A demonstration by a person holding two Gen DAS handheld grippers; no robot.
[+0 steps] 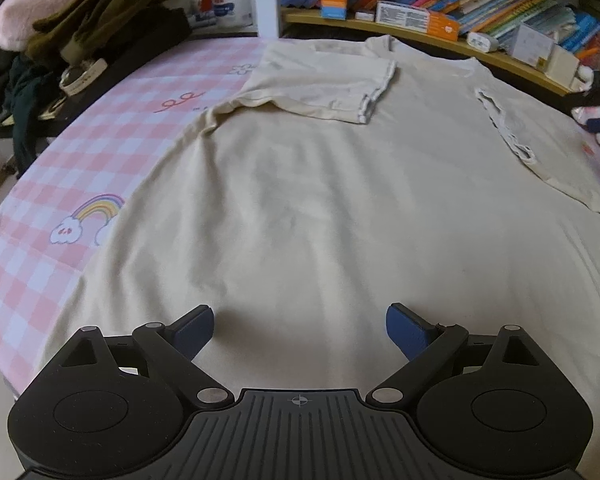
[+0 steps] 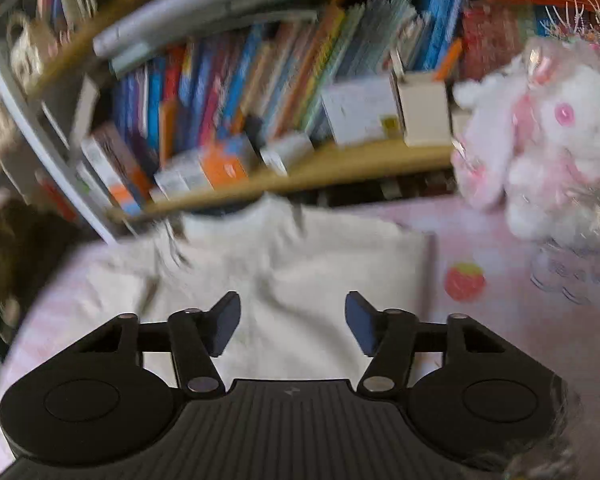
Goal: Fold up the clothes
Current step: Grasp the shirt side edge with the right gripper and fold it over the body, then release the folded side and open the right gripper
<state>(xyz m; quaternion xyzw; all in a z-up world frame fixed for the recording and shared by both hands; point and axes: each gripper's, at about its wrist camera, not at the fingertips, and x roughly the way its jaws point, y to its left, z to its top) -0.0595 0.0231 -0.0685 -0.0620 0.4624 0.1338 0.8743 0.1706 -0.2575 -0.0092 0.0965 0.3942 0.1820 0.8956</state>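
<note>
A cream T-shirt (image 1: 320, 200) lies spread flat on a pink checked sheet (image 1: 60, 208). Its left sleeve (image 1: 324, 84) is folded inward over the chest, and the right sleeve (image 1: 512, 132) lies folded in too. My left gripper (image 1: 300, 332) hovers open over the shirt's lower part, nothing between its blue pads. In the blurred right wrist view, my right gripper (image 2: 293, 322) is open above the shirt's (image 2: 300, 260) upper part near the collar, holding nothing.
A wooden bookshelf (image 1: 420, 36) full of books runs along the far edge of the bed. A pile of dark and pink clothes (image 1: 72, 20) sits at the far left. A white and pink plush toy (image 2: 548, 140) sits on the sheet at the right.
</note>
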